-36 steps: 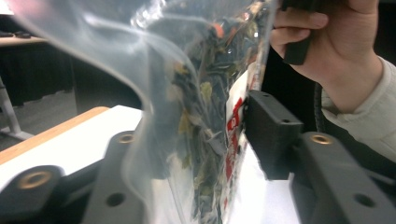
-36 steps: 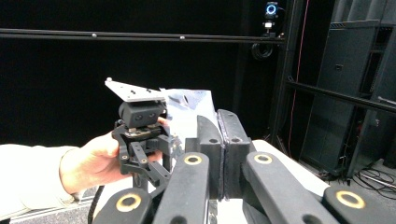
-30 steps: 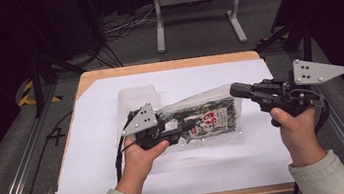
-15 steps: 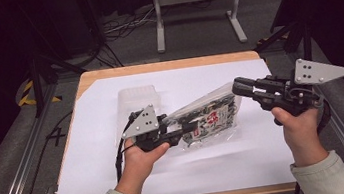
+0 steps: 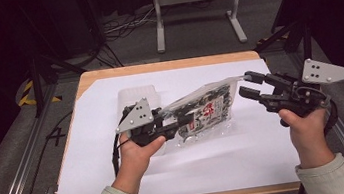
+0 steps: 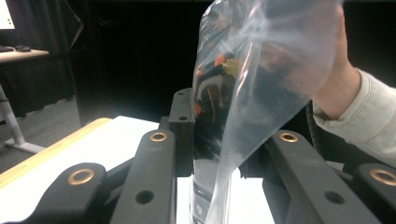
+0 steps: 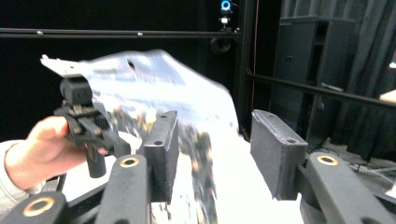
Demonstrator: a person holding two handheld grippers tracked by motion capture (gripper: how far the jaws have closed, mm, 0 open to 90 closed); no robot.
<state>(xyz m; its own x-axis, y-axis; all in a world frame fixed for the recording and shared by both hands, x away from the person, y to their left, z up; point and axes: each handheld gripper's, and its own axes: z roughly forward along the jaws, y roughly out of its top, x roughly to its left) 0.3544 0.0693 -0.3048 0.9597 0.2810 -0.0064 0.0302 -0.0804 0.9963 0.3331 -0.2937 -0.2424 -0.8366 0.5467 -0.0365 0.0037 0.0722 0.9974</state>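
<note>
A clear plastic bag holding dark contents with a red-and-white printed label hangs above the white sheet that covers the wooden table, stretched at a slant between the two grippers. The left gripper clamps the bag's lower left end; in the left gripper view the bag rises upright between the closed jaws, its film creased and glossy, with orange and black shapes showing through it. The right gripper sits at the bag's upper right corner, and its jaws have just been opening: in the right gripper view the pads stand well apart, the blurred bag lies beside the left pad, and nothing presses on it. Behind the left gripper a pale translucent container rests on the sheet.
</note>
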